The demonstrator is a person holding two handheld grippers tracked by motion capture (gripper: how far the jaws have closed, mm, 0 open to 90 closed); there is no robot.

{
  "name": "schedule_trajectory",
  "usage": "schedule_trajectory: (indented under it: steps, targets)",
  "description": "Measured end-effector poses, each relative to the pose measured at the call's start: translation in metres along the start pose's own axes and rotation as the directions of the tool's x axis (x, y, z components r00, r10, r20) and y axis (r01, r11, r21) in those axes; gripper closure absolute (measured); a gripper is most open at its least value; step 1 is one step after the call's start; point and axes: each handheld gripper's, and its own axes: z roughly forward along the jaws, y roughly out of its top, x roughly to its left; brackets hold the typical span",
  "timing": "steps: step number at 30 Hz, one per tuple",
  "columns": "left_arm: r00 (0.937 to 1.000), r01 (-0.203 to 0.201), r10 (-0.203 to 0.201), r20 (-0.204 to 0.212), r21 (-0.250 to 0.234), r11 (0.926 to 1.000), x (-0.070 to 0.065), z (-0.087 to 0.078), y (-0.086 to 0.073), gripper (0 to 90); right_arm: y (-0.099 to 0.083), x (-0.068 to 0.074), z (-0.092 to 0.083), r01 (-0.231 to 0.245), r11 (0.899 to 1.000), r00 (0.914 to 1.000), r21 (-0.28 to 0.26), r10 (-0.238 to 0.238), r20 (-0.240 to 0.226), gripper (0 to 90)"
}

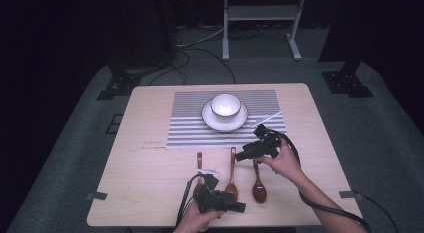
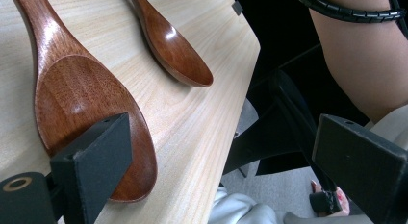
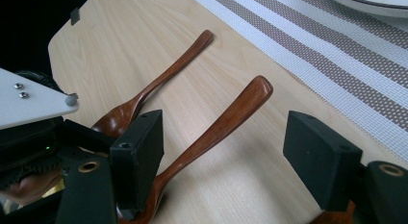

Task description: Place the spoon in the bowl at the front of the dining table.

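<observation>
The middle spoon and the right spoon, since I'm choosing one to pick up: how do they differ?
The middle spoon has its bowl partly under the left gripper, while the right spoon has its handle under the right gripper. The middle spoon's bowl looks broader and duller; the right spoon's bowl is narrower and glossier. Both are brown wood, lying flat with handles toward the placemat.

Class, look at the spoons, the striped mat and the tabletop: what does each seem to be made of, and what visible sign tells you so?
Spoons: apparently dark wood, glossy finish; grain lines and bright highlights show.
Striped mat: likely woven plastic or fabric mesh; a fine dotted weave is visible, the exact fibre unclear.
Tabletop: pale wood or wood-look laminate, matte; faint grain streaks, which one cannot be told.
</observation>
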Motion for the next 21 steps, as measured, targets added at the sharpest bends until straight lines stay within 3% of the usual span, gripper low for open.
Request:
schedule_trajectory:
  steps: [21]
  targets:
    - [1.0,0.0,0.0,-0.001,-0.003,1.0,0.0,0.0,0.0,5.6,0.008,-0.007,0.025,-0.025,0.999,0.9996,0.036,0.025,0.012,34.0]
